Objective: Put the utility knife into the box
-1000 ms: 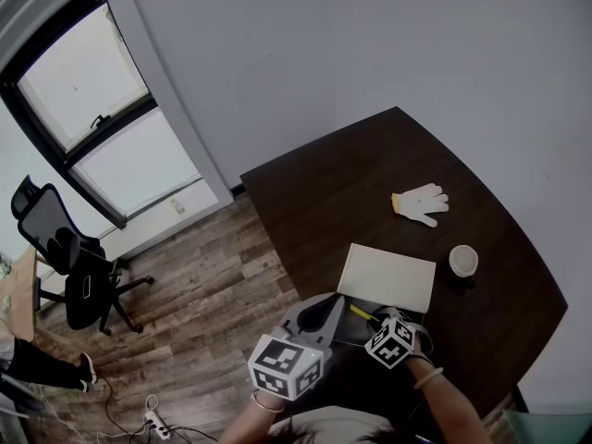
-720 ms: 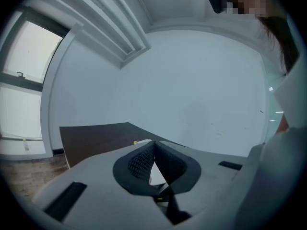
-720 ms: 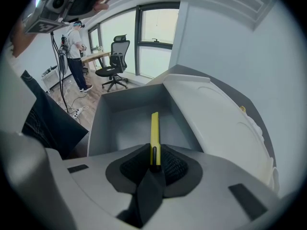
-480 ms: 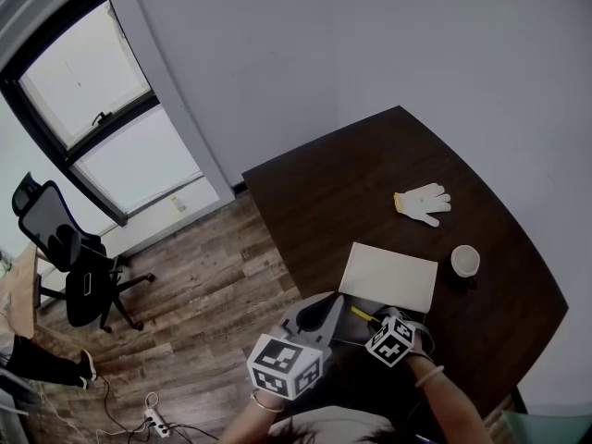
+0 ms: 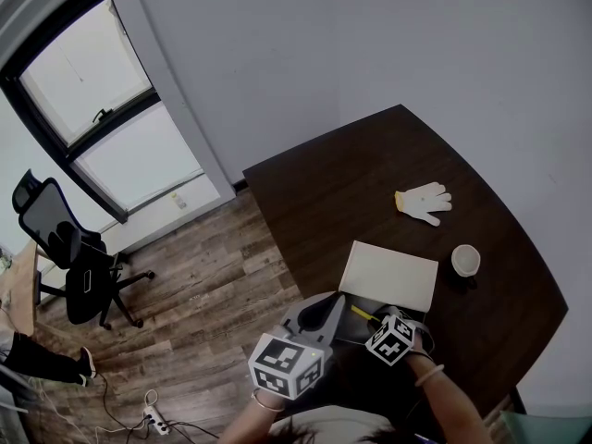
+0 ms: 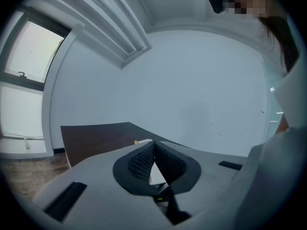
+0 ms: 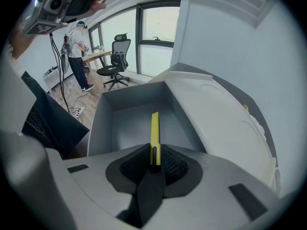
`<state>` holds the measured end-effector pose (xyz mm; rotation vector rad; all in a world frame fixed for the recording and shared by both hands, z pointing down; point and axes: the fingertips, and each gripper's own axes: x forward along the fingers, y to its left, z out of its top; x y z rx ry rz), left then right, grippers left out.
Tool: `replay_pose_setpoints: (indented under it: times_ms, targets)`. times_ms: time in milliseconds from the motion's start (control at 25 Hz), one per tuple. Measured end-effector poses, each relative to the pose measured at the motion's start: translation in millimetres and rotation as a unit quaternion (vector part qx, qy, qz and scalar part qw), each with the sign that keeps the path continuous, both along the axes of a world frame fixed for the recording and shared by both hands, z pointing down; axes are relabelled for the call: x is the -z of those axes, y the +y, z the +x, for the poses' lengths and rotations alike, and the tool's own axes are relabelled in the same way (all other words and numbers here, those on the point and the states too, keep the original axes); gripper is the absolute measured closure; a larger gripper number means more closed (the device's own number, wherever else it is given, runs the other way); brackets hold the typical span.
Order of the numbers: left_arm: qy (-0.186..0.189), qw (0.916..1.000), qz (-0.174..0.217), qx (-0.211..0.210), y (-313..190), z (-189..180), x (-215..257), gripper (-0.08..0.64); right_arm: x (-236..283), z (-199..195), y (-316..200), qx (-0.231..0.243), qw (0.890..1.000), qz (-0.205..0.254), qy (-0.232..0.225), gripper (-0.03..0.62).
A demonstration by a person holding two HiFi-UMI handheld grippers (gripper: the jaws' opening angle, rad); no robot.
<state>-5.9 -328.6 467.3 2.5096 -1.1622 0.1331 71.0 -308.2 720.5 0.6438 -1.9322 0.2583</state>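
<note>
The yellow utility knife is clamped by its near end in my right gripper, which is shut on it. Its free end reaches out over the hollow of the open grey box, above the box floor. The white lid leans open to the right. In the head view the knife shows as a short yellow bar over the box, near the table's front edge. My left gripper hovers at the box's left side; in its own view its jaws meet at the tips with nothing held.
A white glove and a small round white cup lie further back on the dark table. An office chair stands on the wood floor at left, and a person stands by a far desk.
</note>
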Motion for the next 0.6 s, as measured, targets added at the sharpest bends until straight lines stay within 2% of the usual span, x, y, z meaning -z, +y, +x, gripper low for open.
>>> replay_pose_setpoints:
  times_ms: [600]
  targets:
    - [0.000,1.0000,-0.002,-0.007,-1.8,6.3,-0.8,0.541,3.4,1.5,-2.0,-0.008,1.000,0.007,-0.014,0.505]
